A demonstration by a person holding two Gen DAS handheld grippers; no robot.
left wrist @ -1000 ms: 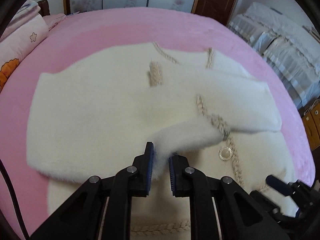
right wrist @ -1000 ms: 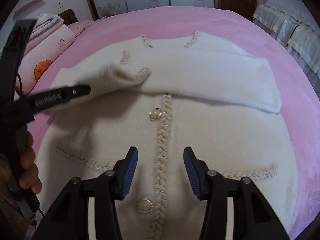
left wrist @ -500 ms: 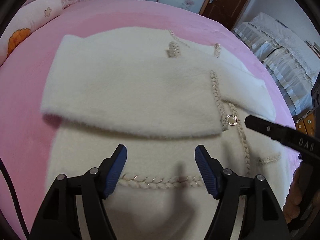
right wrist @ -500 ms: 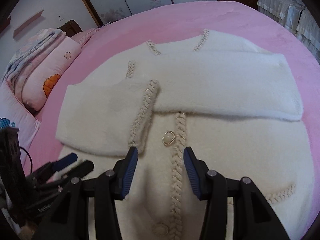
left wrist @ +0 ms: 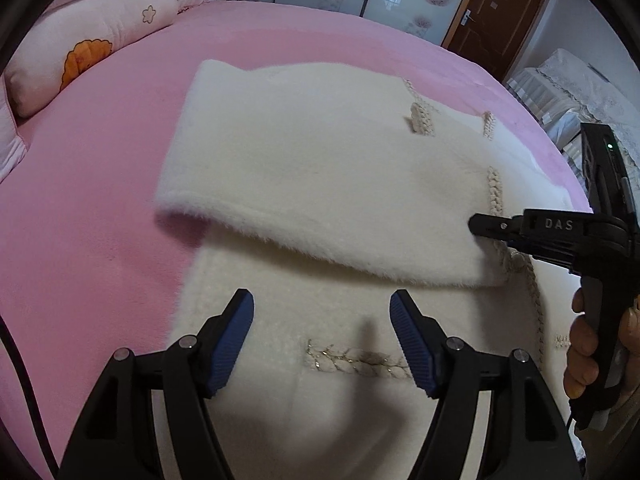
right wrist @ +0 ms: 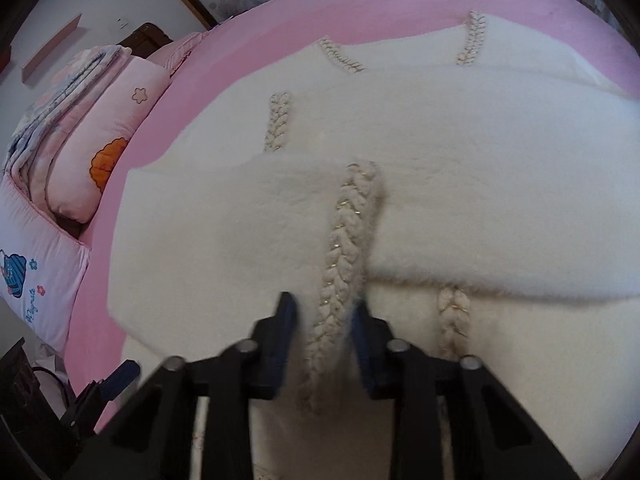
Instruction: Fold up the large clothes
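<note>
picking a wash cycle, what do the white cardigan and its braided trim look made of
Cardigan: soft, fuzzy, plush-like knit, matte; fine fibres stand up along its folded edge. Braided trim: thick beige yarn plaited, with what seems a thin metallic thread glinting through. Exact fibre can't be told.

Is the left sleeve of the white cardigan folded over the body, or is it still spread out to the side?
Folded. The left sleeve lies across the cardigan's chest, and its braided cuff reaches the middle.
</note>
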